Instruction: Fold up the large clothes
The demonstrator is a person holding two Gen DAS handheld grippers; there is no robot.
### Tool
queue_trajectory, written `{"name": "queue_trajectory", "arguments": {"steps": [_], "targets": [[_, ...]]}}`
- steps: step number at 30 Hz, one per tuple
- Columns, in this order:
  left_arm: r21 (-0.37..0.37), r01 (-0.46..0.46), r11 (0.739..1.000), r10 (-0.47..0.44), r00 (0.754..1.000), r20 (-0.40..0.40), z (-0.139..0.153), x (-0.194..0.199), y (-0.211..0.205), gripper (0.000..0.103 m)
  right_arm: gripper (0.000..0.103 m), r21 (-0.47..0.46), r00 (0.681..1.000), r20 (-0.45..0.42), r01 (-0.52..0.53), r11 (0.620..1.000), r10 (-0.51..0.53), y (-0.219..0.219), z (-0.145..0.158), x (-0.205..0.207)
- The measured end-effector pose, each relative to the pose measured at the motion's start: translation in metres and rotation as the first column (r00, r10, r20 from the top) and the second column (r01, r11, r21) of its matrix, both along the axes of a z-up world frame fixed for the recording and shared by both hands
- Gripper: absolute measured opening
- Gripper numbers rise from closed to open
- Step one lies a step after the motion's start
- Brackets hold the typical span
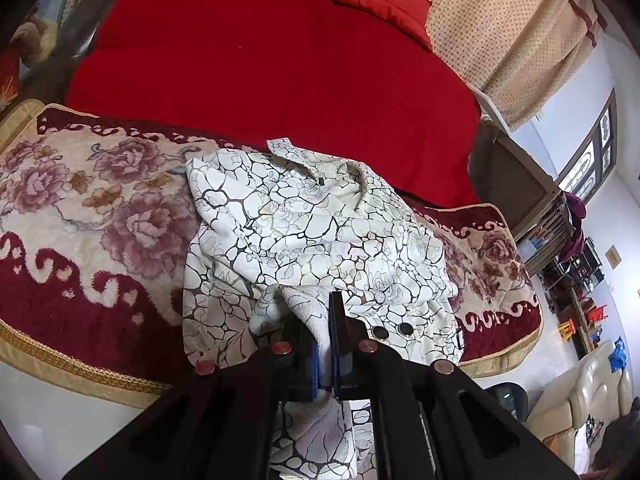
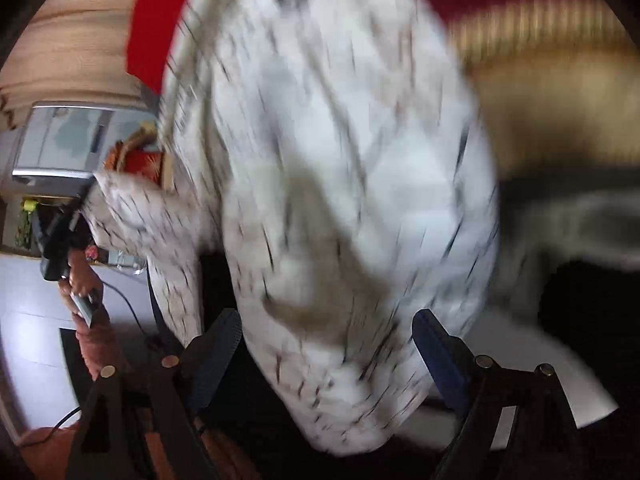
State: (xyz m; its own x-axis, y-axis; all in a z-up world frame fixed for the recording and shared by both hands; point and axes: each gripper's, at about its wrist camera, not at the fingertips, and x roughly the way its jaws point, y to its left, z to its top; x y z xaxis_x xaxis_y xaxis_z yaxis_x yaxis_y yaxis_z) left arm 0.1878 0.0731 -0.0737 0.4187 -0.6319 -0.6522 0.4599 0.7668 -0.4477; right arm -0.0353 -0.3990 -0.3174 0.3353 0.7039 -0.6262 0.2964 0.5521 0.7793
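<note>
While left claw (image 1: 325, 340) pinches the garment (image 1: 316, 232) — right claw (image 2: 326, 332) gapes, angled down.

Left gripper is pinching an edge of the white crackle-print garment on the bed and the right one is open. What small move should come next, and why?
Probably close the right gripper on the garment fold lying between its spread jaws. The left gripper is shut on one edge, and the garment lies crumpled on the floral blanket, so a second grip seems needed to stretch it flat. The right view is blurred, so contact is unclear.
</note>
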Motion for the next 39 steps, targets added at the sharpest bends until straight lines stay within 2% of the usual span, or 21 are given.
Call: {"name": "queue_trajectory", "arguments": {"steps": [2, 5, 6, 7, 8, 10, 12, 15, 18, 20, 24, 27, 29, 31, 32, 34, 35, 37, 38, 39], "targets": [[-0.007, -0.001, 1.0, 0.001, 1.0, -0.003, -0.001, 0.0, 0.001, 0.005, 0.09, 0.088, 0.998, -0.06, 0.034, 0.996, -0.029, 0.012, -0.019, -0.002], [-0.021, -0.005, 1.0, 0.005, 1.0, -0.013, -0.004, 0.001, 0.002, 0.005, 0.089, 0.168, 0.981, -0.114, 0.177, 0.97, -0.16, 0.017, -0.041, 0.002], [-0.024, -0.005, 1.0, 0.005, 1.0, -0.014, -0.004, 0.001, 0.003, 0.005, 0.086, 0.182, 0.978, -0.093, 0.202, 0.962, -0.187, 0.017, -0.041, 0.006], [-0.024, -0.004, 1.0, 0.004, 1.0, -0.013, -0.003, 0.0, 0.003, 0.005, 0.072, 0.202, 0.979, -0.041, 0.204, 0.958, -0.2, 0.019, -0.037, 0.012], [-0.023, -0.002, 1.0, 0.002, 1.0, -0.01, -0.003, 0.0, 0.004, 0.005, 0.067, 0.207, 0.98, 0.015, 0.192, 0.959, -0.199, 0.021, -0.028, 0.018], [-0.023, 0.002, 1.0, -0.002, 1.0, -0.006, -0.003, 0.0, 0.005, 0.005, 0.046, 0.188, 0.974, 0.129, 0.159, 0.969, -0.185, 0.024, -0.005, 0.03], [-0.031, -0.002, 1.0, 0.002, 1.0, -0.006, -0.004, 0.002, 0.007, 0.005, 0.039, 0.106, 0.953, 0.26, 0.135, 0.985, -0.159, 0.026, 0.029, 0.043], [-0.054, -0.01, 0.998, 0.009, 1.0, -0.015, -0.006, 0.005, 0.01, 0.005, 0.038, -0.038, 0.921, 0.374, 0.134, 0.99, -0.11, 0.028, 0.068, 0.064], [-0.077, -0.032, 0.996, 0.031, 0.999, -0.021, -0.007, 0.01, 0.015, 0.005, 0.037, -0.113, 0.9, 0.432, 0.123, 0.986, -0.063, 0.03, 0.092, 0.094], [-0.097, -0.05, 0.994, 0.048, 0.999, -0.024, -0.004, 0.012, 0.021, 0.005, 0.037, -0.086, 0.874, 0.481, 0.116, 0.989, -0.061, 0.034, 0.107, 0.106], [-0.162, -0.09, 0.983, 0.087, 0.996, -0.03, 0.011, 0.026, 0.041, 0.005, 0.037, -0.046, 0.77, 0.636, 0.109, 0.993, -0.055, 0.026, 0.167, 0.123], [-0.201, -0.13, 0.971, 0.13, 0.991, -0.012, 0.032, 0.05, 0.049, 0.005, 0.037, -0.034, 0.744, 0.664, 0.135, 0.99, -0.078, 0.019, 0.205, 0.155], [-0.222, -0.174, 0.959, 0.18, 0.984, 0.008, 0.049, 0.079, 0.051, 0.005, 0.038, -0.017, 0.748, 0.655, 0.155, 0.988, -0.107, 0.007, 0.223, 0.188], [-0.208, -0.224, 0.952, 0.234, 0.972, 0.026, 0.057, 0.106, 0.048, 0.005, 0.04, 0.013, 0.784, 0.604, 0.167, 0.986, -0.141, -0.003, 0.233, 0.23], [-0.194, -0.261, 0.946, 0.272, 0.962, 0.03, 0.057, 0.124, 0.046, 0.005, 0.042, 0.049, 0.812, 0.556, 0.178, 0.983, -0.175, -0.017, 0.233, 0.251], [-0.172, -0.311, 0.935, 0.314, 0.949, -0.008, 0.043, 0.16, 0.037, 0.005, 0.071, 0.184, 0.884, 0.396, 0.189, 0.965, -0.249, -0.041, 0.22, 0.308], [-0.126, -0.344, 0.93, 0.341, 0.939, -0.043, 0.026, 0.182, 0.029, 0.005, 0.073, 0.255, 0.907, 0.303, 0.22, 0.942, -0.294, -0.058, 0.205, 0.333], [-0.063, -0.379, 0.923, 0.371, 0.923, -0.103, -0.005, 0.203, 0.019, 0.005, 0.073, 0.338, 0.911, 0.16, 0.31, 0.889, -0.379, -0.086, 0.175, 0.362], [-0.017, -0.393, 0.919, 0.387, 0.911, -0.143, -0.029, 0.212, 0.013, 0.005, 0.073, 0.354, 0.901, 0.114, 0.357, 0.864, -0.418, -0.1, 0.162, 0.365], [-0.005, -0.399, 0.917, 0.393, 0.904, -0.168, -0.042, 0.214, 0.012, 0.005, 0.074, 0.353, 0.885, 0.092, 0.399, 0.846, -0.456, -0.112, 0.155, 0.363]]}}
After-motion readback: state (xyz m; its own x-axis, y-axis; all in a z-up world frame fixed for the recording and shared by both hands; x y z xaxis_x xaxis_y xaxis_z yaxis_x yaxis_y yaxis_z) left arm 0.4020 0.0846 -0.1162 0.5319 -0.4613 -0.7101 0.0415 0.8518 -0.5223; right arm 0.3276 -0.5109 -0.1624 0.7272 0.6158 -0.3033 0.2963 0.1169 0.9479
